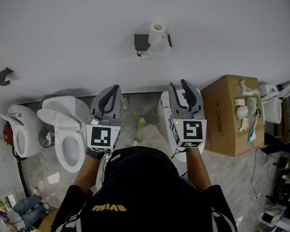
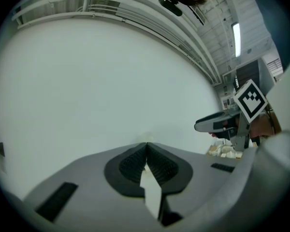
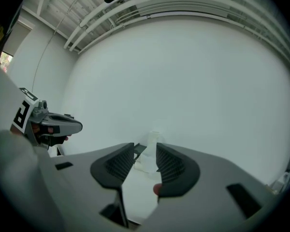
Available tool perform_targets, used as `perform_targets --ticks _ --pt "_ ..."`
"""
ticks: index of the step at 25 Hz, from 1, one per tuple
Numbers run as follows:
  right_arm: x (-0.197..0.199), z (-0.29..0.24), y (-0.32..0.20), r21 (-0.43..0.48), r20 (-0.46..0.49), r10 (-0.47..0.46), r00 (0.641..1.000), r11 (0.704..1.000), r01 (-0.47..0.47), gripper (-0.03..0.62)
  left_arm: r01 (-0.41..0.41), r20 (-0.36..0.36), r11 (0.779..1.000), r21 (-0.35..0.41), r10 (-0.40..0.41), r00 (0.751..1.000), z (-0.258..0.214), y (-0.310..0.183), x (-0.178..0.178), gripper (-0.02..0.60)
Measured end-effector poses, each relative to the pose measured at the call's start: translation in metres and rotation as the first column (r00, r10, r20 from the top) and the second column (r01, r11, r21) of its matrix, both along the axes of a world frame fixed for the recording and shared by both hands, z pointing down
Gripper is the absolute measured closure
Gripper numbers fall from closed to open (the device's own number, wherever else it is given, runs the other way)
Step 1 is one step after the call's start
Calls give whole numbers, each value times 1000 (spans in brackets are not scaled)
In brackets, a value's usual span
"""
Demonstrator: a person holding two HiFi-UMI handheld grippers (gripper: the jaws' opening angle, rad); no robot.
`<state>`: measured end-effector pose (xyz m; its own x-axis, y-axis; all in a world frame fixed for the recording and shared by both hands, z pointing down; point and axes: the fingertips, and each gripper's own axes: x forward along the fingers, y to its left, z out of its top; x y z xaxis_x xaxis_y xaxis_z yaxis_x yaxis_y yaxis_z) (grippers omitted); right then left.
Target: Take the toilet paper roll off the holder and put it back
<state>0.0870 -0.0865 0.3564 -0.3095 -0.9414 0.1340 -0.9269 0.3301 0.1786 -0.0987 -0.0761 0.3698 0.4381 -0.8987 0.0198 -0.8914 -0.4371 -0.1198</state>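
- Shoulders in a dark shirt (image 1: 135, 187) fill the bottom centre of the head view, with both forearms reaching up the frame.
- At lower centre-left, the left gripper (image 1: 117, 87) is held with its marker cube (image 1: 100, 138) facing the camera. In the left gripper view its ribbed pads (image 2: 157, 166) meet at the tips, so the jaws are closed together with nothing between them.
- At centre-right, the right gripper (image 1: 178, 83) is level with the left one and well apart from it. In the right gripper view its jaws stand a narrow gap apart, and the pads (image 3: 170, 164) touch nothing.
- Below the grippers lies a grey floor (image 1: 135, 105). A white toilet (image 1: 67, 129) with its seat raised stands at the left of the frame, and a cardboard box (image 1: 229, 110) with small pale items on top stands at the right.
- Farthest off, at upper centre, a dark holder (image 1: 142, 41) is fixed to the plain white wall (image 1: 63, 28). The toilet paper roll (image 1: 157, 33) sits on it, with a loose end hanging beneath.
- The right gripper view shows that roll, small and faint, in line with the gap between the jaws, far beyond the tips.
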Motion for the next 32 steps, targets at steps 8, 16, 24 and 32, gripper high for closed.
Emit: perform_targets --ticks 8,16,24,32 --pt "4 -1 8 5 -13 8 1000 1000 -8 521 -10 -1 1000 10 10 1000 -5 8 7 569" --pt "5 1 16 -2 -3 -9 1000 1000 9 599 -6 -14 1000 19 6 1000 -8 15 11 569" --pt "5 5 20 -14 6 -13 1000 1000 14 601 1 7 1000 9 -1 1000 -3 22 7 569" --pt "2 8 20 -29 -13 -17 1000 999 17 602 15 4 1000 10 -15 1000 -1 26 1 569"
